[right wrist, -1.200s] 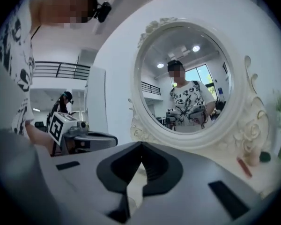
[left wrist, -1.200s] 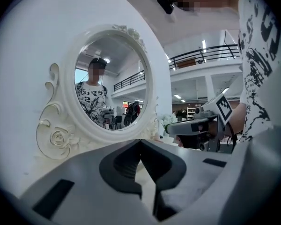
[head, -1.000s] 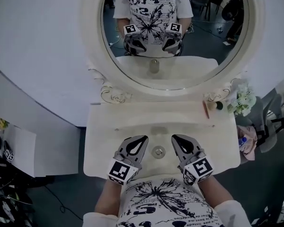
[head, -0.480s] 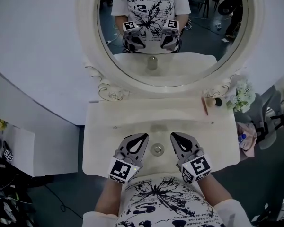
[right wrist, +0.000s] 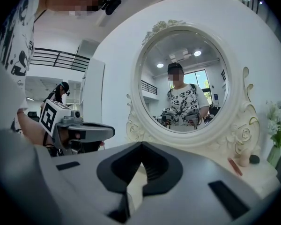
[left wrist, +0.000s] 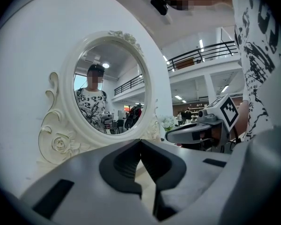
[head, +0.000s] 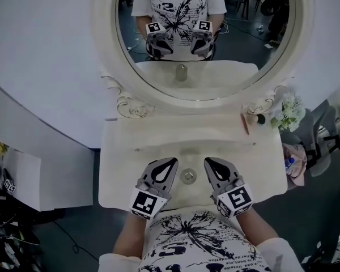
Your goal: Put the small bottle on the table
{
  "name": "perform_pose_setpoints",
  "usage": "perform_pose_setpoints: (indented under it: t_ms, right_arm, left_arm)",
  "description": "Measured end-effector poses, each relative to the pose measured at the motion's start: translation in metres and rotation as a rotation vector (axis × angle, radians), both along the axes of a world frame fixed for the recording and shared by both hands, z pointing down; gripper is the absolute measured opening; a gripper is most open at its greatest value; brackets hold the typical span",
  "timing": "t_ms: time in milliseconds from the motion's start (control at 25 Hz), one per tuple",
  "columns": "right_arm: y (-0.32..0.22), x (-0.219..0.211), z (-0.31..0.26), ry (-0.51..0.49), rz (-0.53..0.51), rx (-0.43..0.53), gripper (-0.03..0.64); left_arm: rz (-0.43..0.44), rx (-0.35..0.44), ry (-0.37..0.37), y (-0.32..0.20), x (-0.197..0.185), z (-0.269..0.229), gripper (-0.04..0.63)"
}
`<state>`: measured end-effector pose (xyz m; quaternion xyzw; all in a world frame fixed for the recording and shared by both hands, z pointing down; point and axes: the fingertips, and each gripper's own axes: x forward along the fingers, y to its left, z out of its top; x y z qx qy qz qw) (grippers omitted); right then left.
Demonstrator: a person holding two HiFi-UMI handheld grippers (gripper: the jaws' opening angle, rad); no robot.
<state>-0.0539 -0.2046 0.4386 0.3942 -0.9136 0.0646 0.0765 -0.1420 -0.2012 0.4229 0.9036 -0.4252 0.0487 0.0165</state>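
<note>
A small round clear bottle [head: 188,177] stands on the white dressing table [head: 124,152], seen from above near its front edge. The mirror [head: 226,67] shows it reflected as a short upright shape. My left gripper [head: 172,162] lies just left of the bottle and my right gripper [head: 208,162] just right of it, both shut, empty and apart from it. In the left gripper view my own jaws [left wrist: 140,141] meet at the tip and the right gripper [left wrist: 171,136] floats beside them. The right gripper view shows its closed jaws [right wrist: 141,145] and the left gripper [right wrist: 110,131]. Neither gripper view shows the bottle.
A red stick [head: 245,124], a small cream jar [head: 253,119] with a dark item next to it and white flowers [head: 287,113] sit at the table's back right corner. The oval mirror's ornate frame [head: 130,107] rises along the back. Dark floor surrounds the table.
Both grippers stay shut and almost still beside the bottle. The head view has shifted slightly, so the mirror and table sit a little higher in the picture.
</note>
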Motion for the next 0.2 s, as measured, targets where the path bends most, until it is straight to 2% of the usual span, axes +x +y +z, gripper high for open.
perform_pose_setpoints:
  t_ms: [200]
  right_arm:
    - [0.0021,-0.0018,0.0023,0.008,0.003,-0.004,0.017]
  left_arm:
    - [0.011,-0.017,-0.039,0.0032,0.0022,0.0037,0.020]
